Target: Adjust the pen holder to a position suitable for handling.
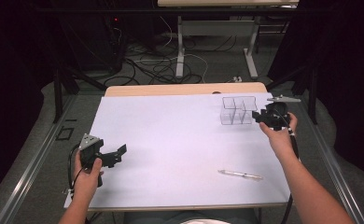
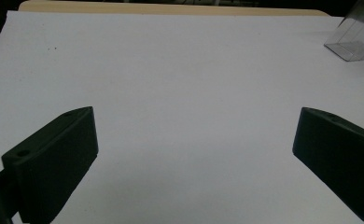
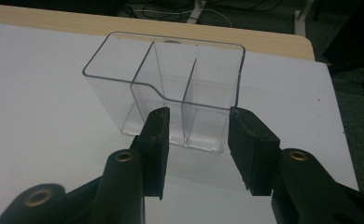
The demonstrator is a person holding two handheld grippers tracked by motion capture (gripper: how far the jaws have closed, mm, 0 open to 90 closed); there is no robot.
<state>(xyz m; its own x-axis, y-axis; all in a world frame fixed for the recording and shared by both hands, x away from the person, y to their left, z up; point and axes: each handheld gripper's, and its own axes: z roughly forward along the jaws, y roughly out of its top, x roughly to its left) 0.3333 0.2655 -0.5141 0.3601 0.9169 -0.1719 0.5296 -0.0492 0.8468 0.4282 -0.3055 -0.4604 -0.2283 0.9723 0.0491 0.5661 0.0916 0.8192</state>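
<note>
A clear plastic organizer (image 1: 238,111) with several compartments stands upright at the far right of the white sheet (image 1: 171,140). My right gripper (image 1: 262,118) hovers just right of it. In the right gripper view its black jaws (image 3: 199,121) stand partly apart with nothing between them, and the organizer (image 3: 171,93) sits just beyond their tips. My left gripper (image 1: 116,155) rests low over the sheet's left side, its jaws (image 2: 194,126) spread wide over bare paper. A pen (image 1: 240,174) lies flat near the front right. A corner of the organizer (image 2: 357,39) appears far off in the left gripper view.
The white sheet covers most of a wooden table (image 1: 185,89). Beyond the far edge are another table's legs (image 1: 180,51) and loose cables (image 1: 157,65) on the floor. A metal rail (image 1: 35,158) runs along the left side.
</note>
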